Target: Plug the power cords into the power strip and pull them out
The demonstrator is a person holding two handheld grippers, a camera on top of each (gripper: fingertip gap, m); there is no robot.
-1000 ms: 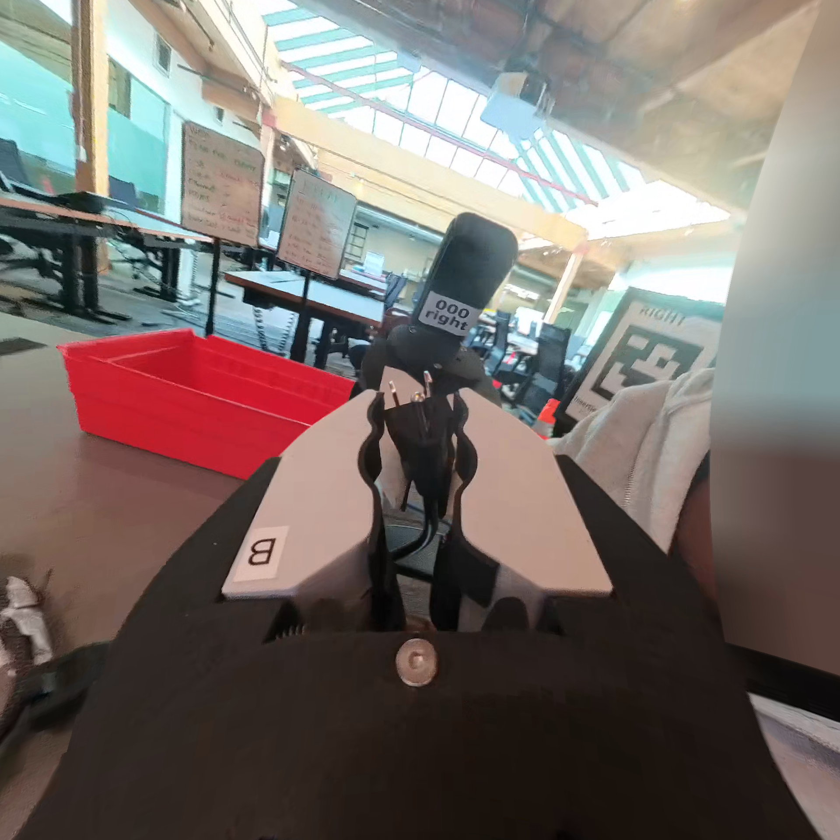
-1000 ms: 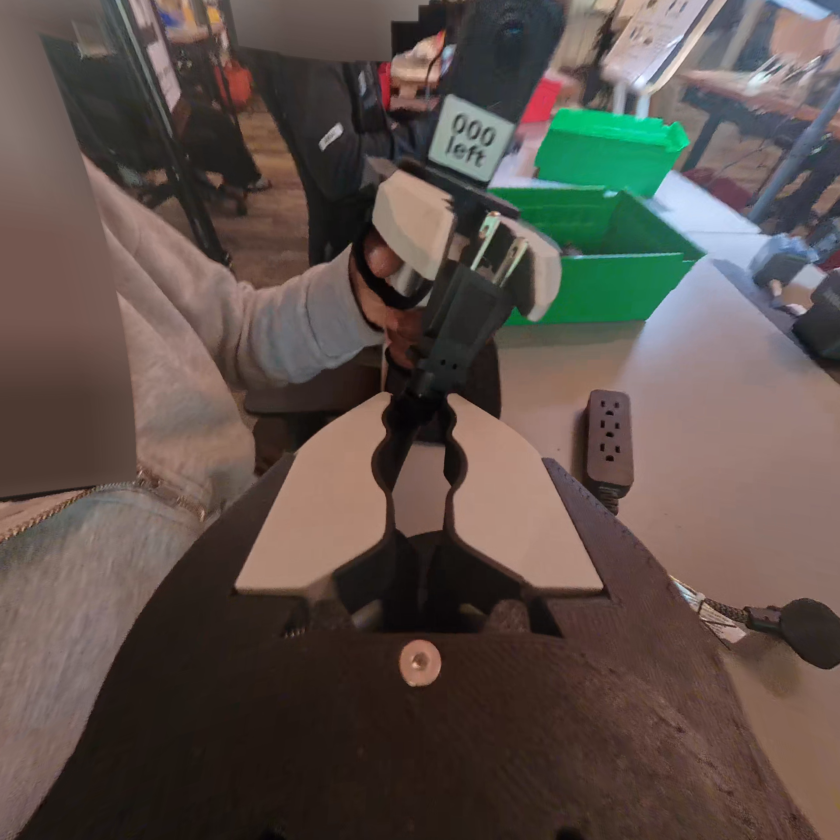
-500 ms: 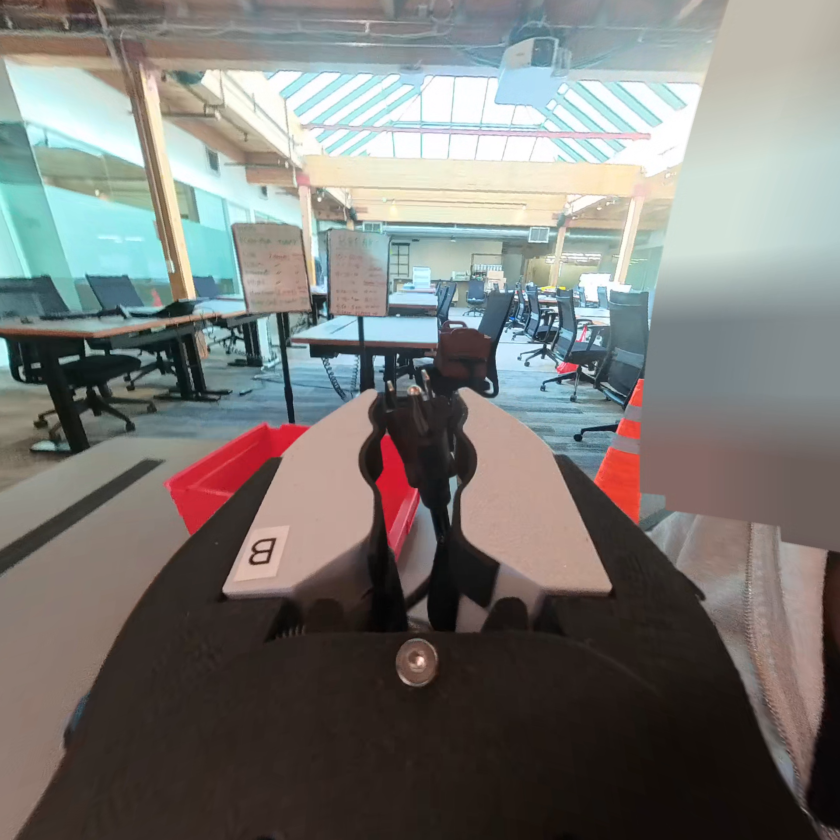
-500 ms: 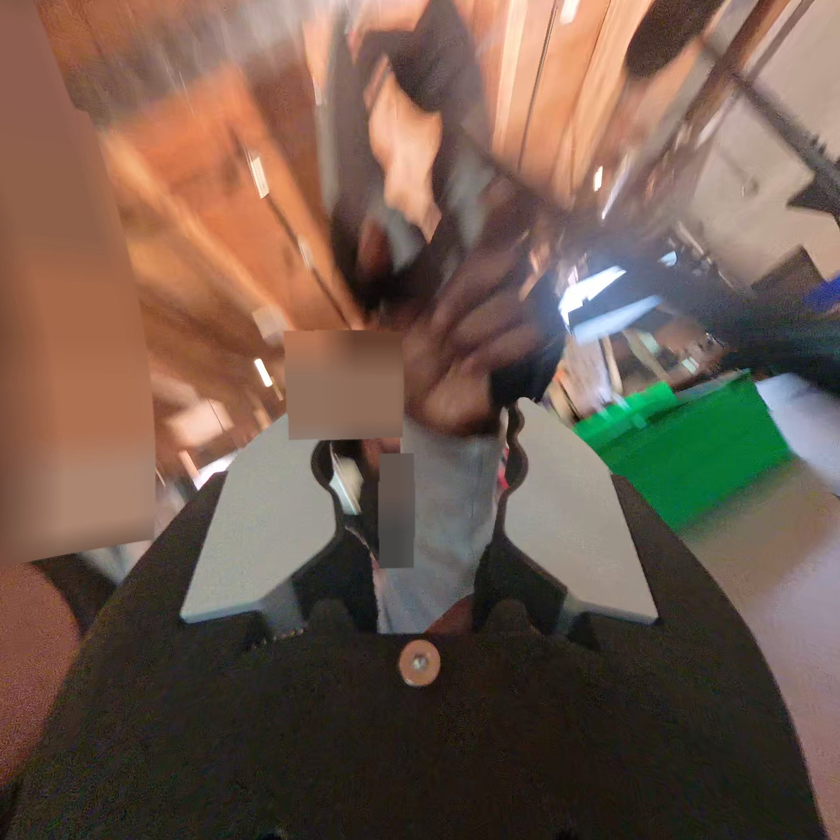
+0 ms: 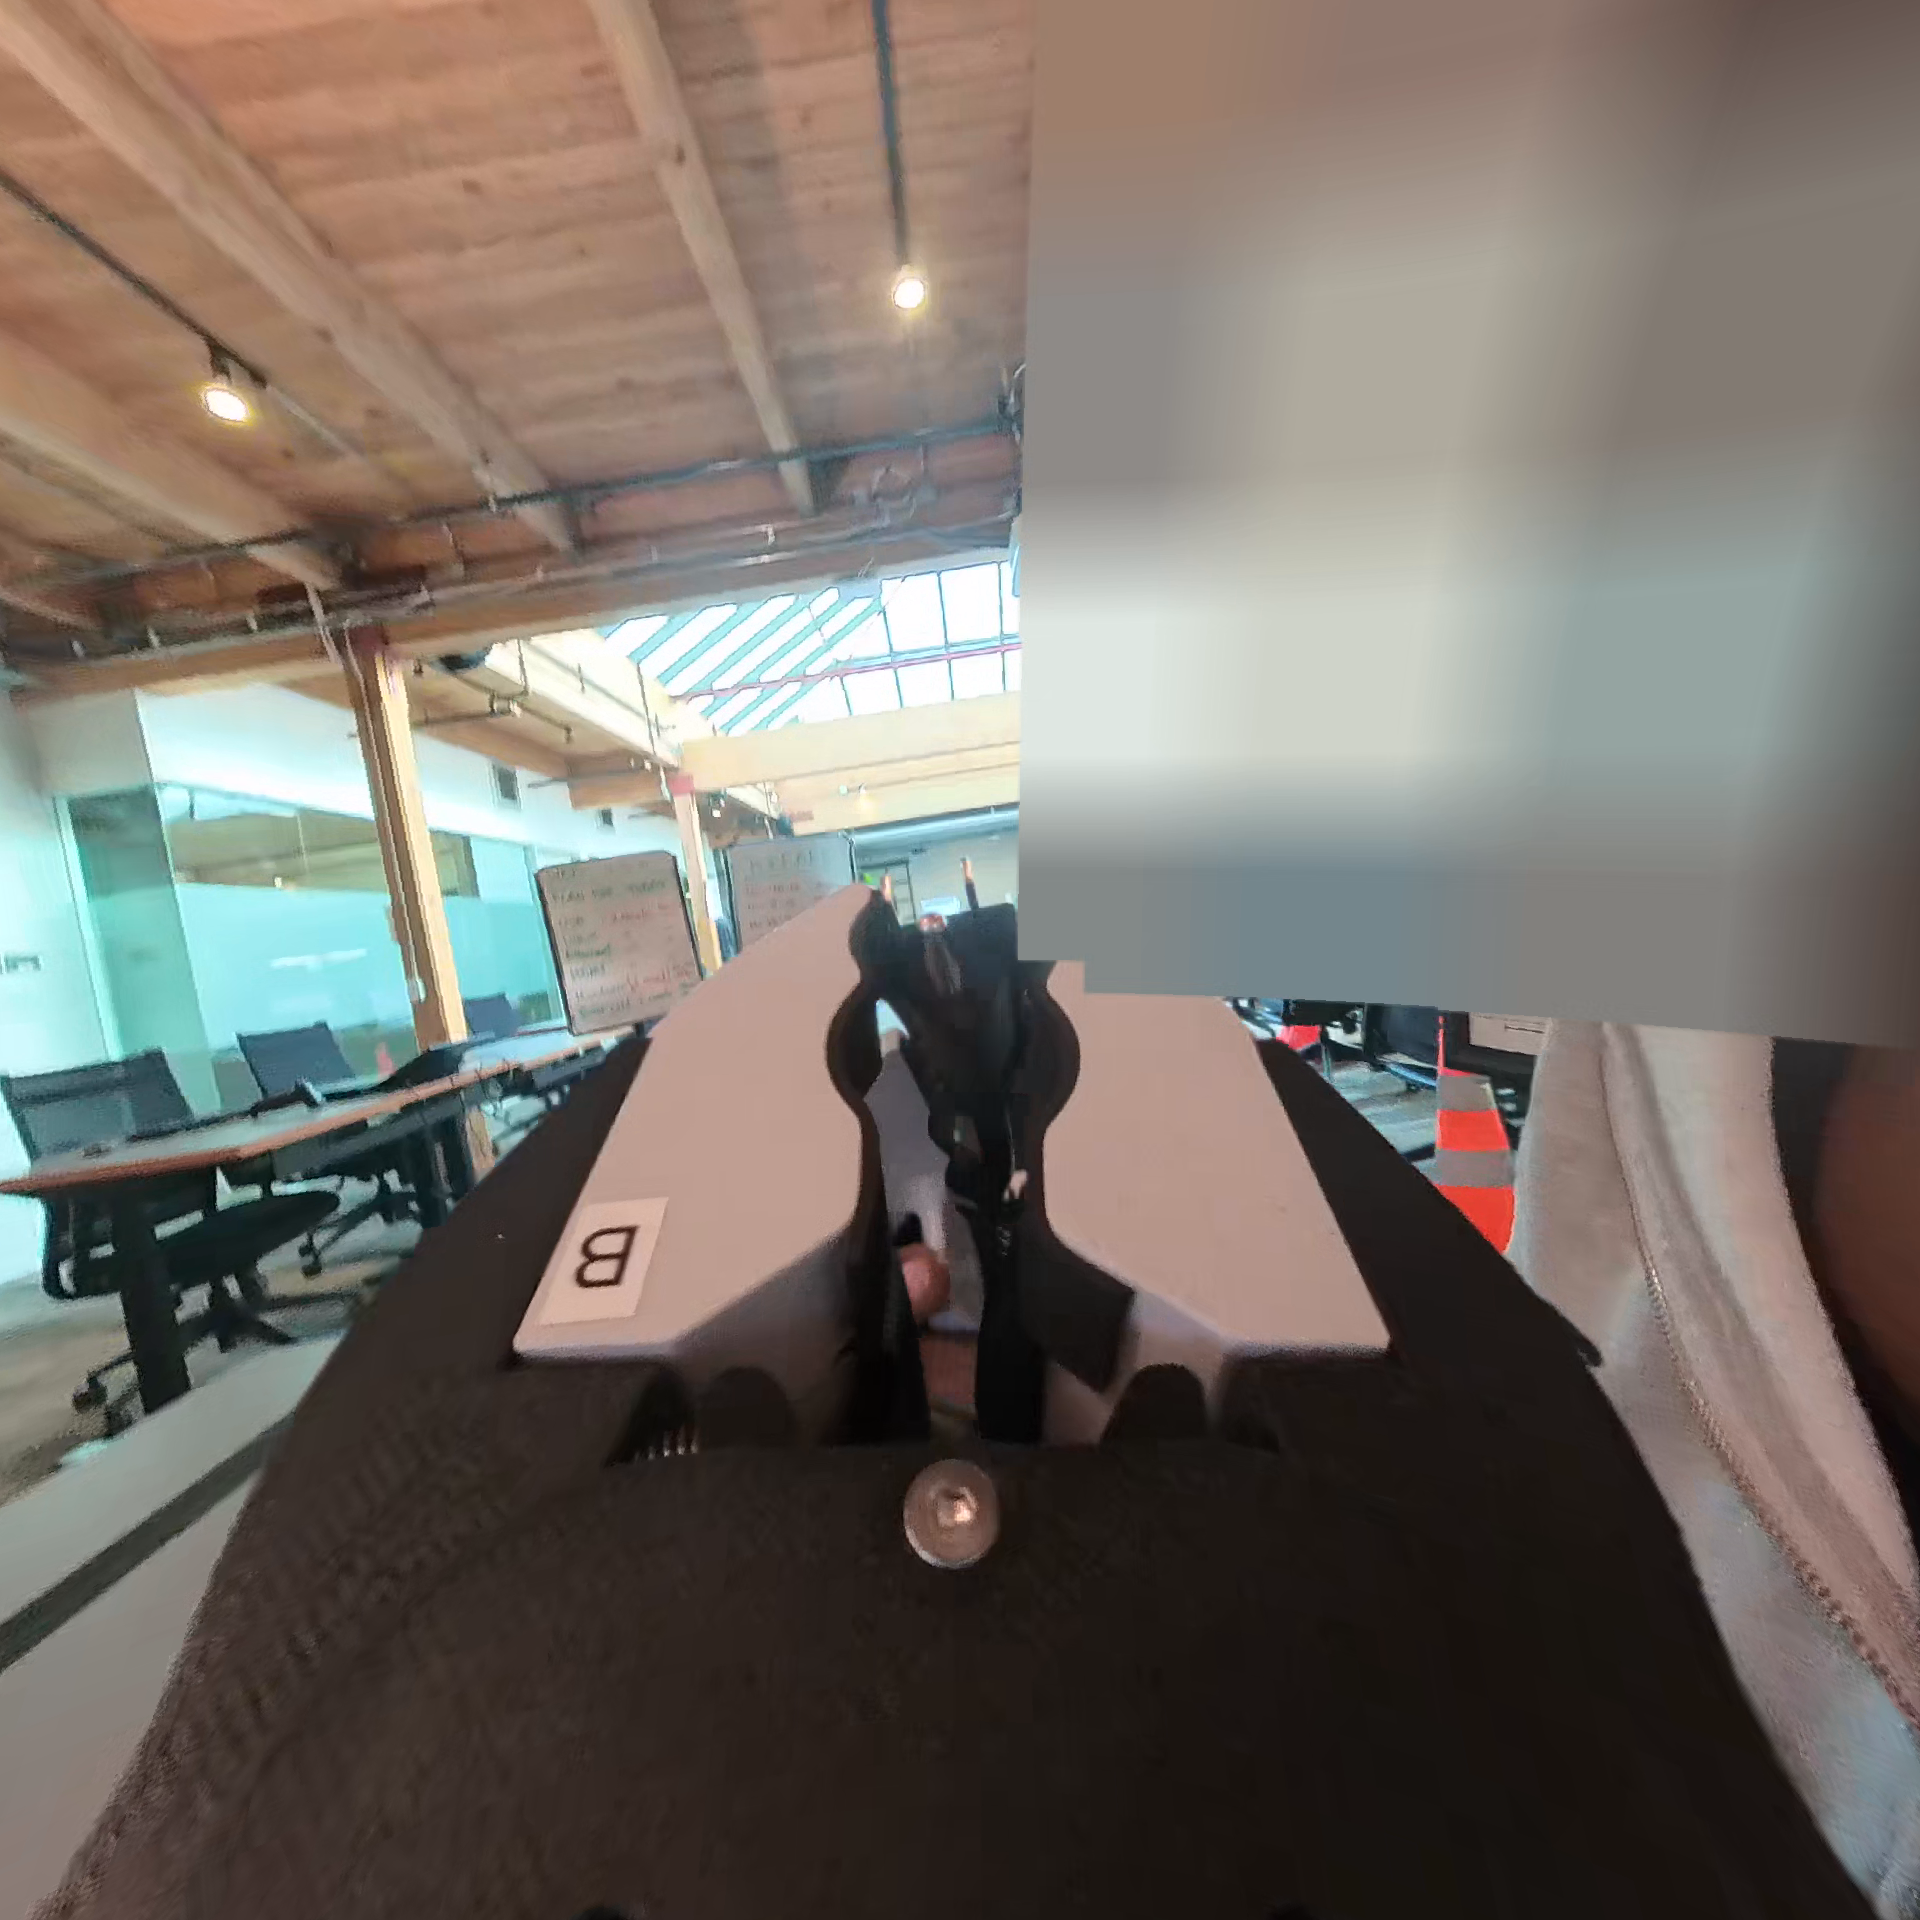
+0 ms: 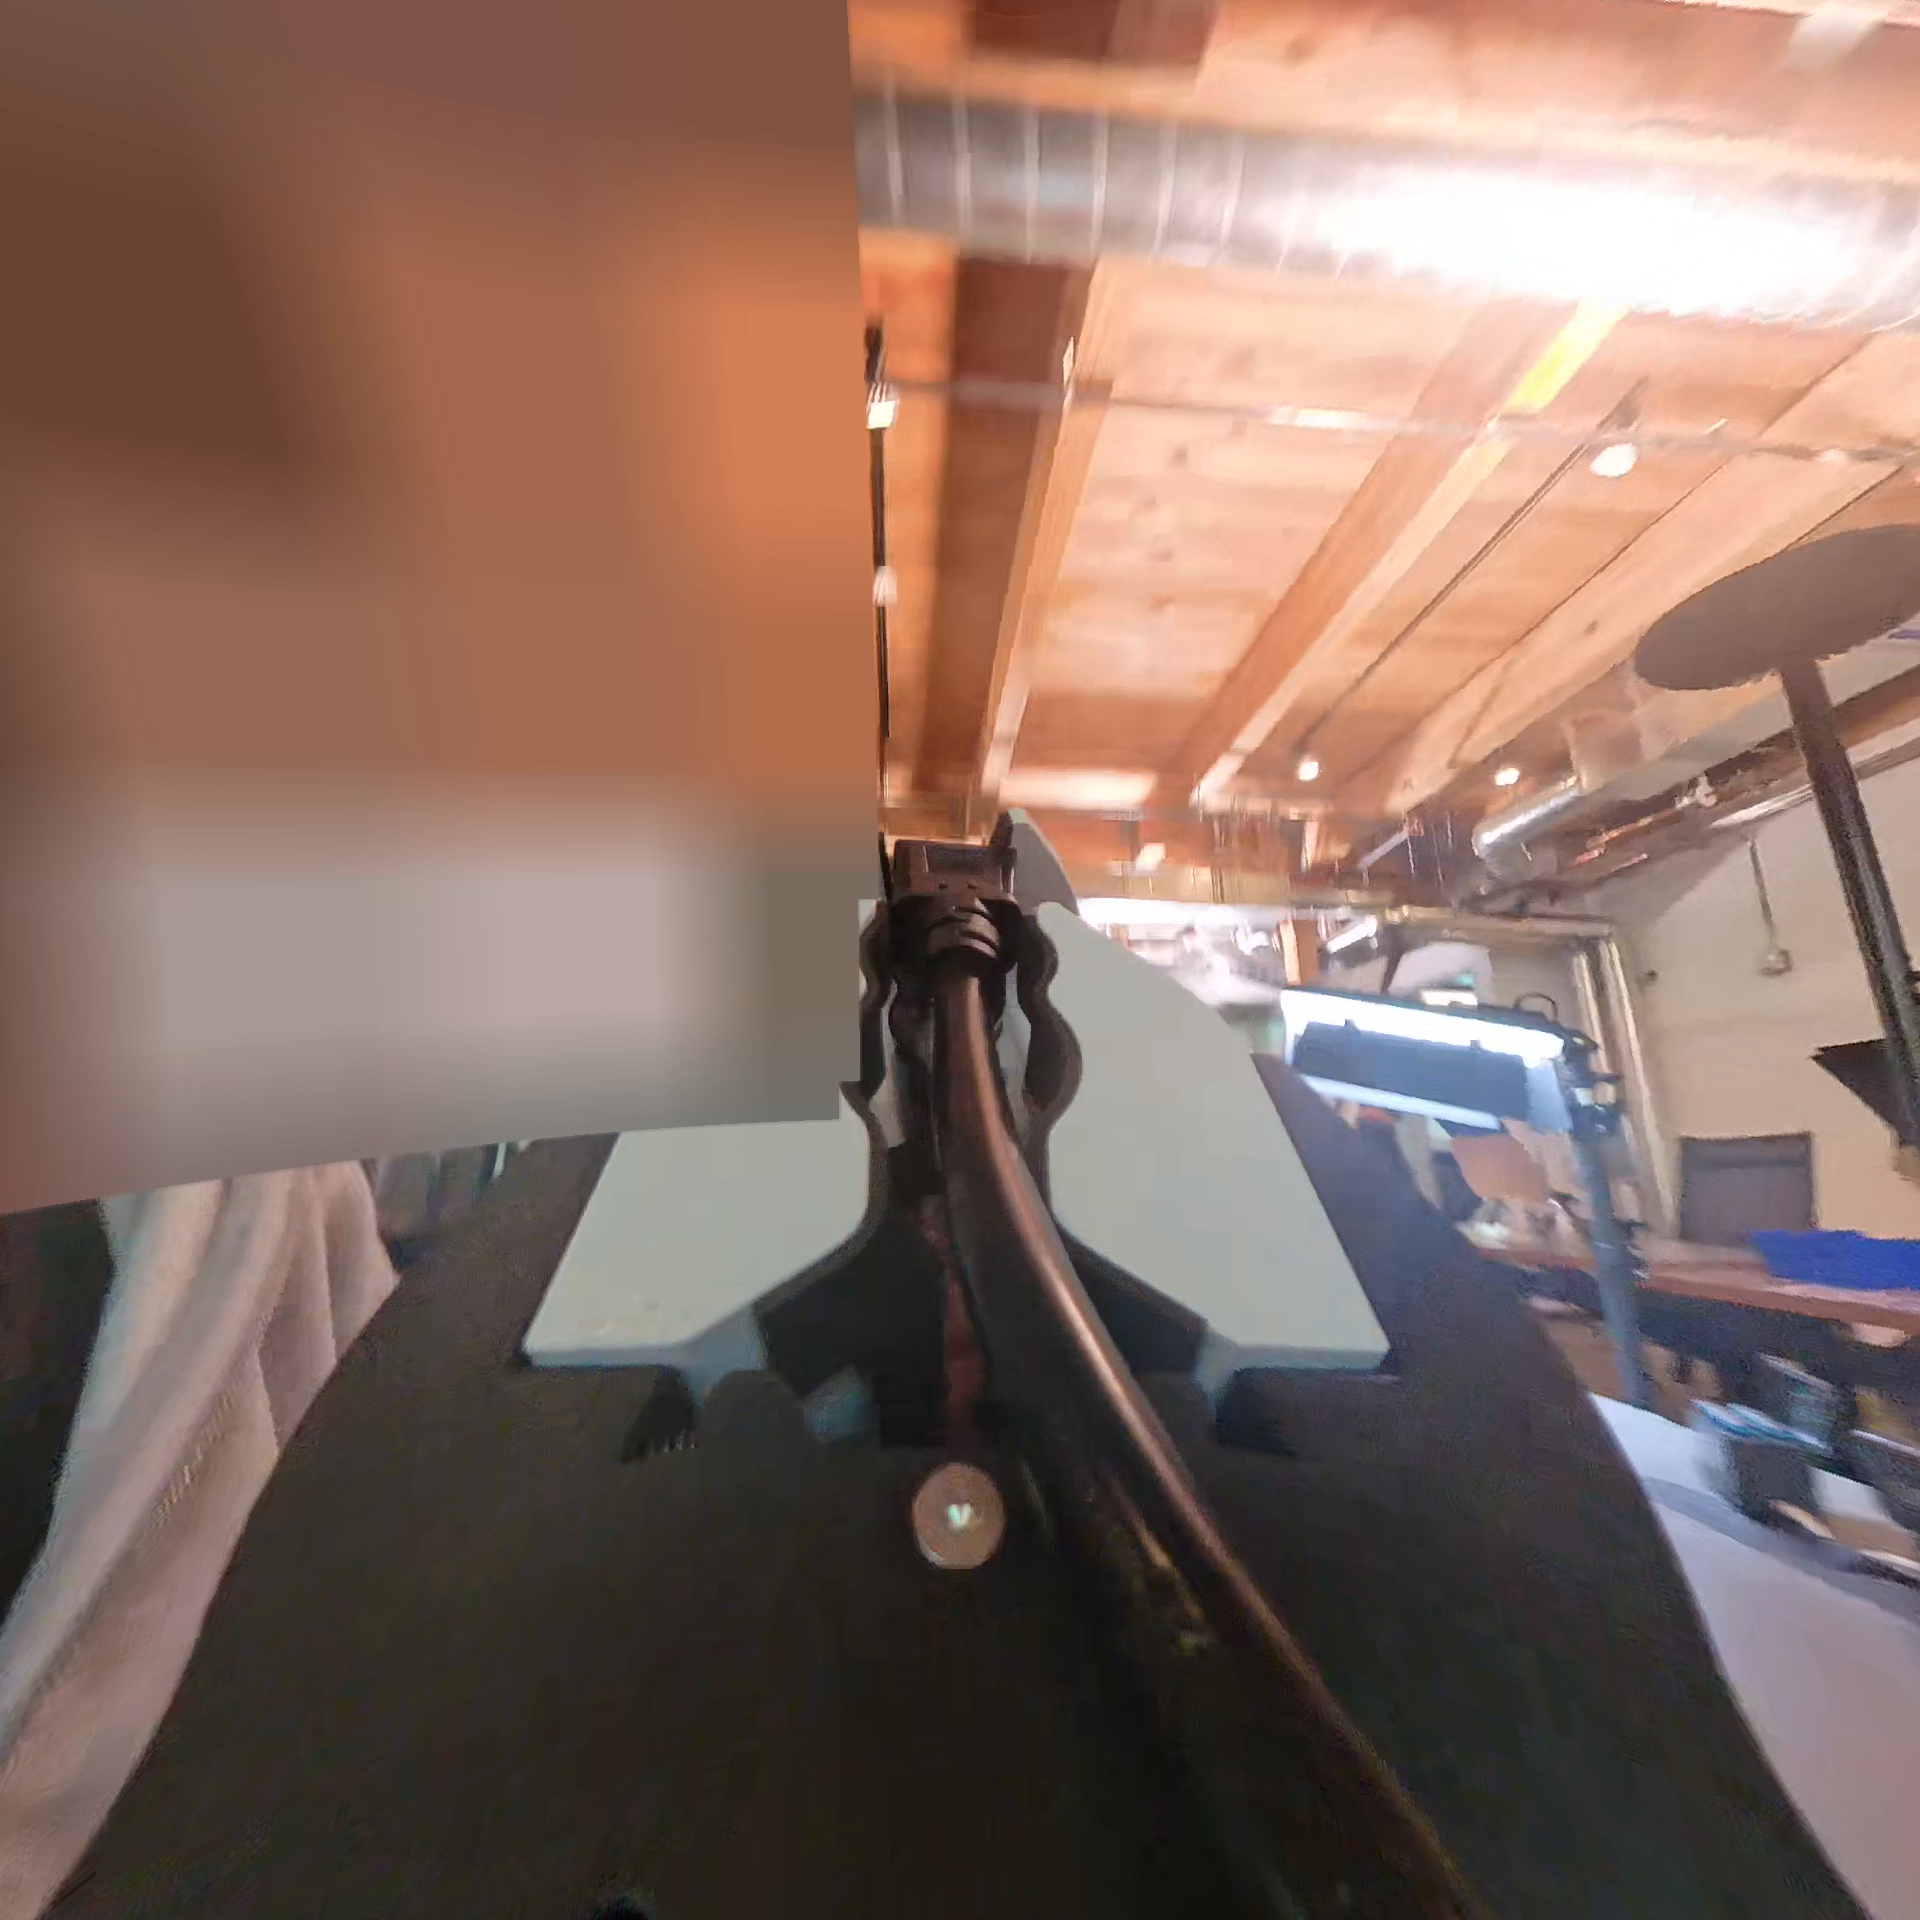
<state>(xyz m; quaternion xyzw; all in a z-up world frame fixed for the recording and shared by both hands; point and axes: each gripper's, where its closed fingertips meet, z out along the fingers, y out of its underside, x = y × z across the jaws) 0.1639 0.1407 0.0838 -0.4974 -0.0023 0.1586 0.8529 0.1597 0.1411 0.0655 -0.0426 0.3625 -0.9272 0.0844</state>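
The black plug [image 5: 951,997] sits at frame centre in the left wrist view, pinched between the fingers [image 5: 727,1122] of the left gripper [image 5: 956,977], its metal prongs pointing up and away toward the wooden ceiling [image 5: 468,260]. That hold looks deliberate — prongs clear of the fingers, ready to meet a socket. In the right wrist view the right gripper [image 6: 956,935] is closed narrowly around the power cord [image 6: 997,1143] just behind the plug's strain relief, and the cord trails back down over the gripper body toward lower right. Gripping there seems meant to steady or re-seat the plug. The power strip shows in neither view, so nothing is plugged in yet.

A second ago the left wrist view was level and took in a red bin on the table and the other gripper; now it is tilted up to the ceiling. The right gripper's fingers were then open with the plug ahead of them — now they hold the cord.
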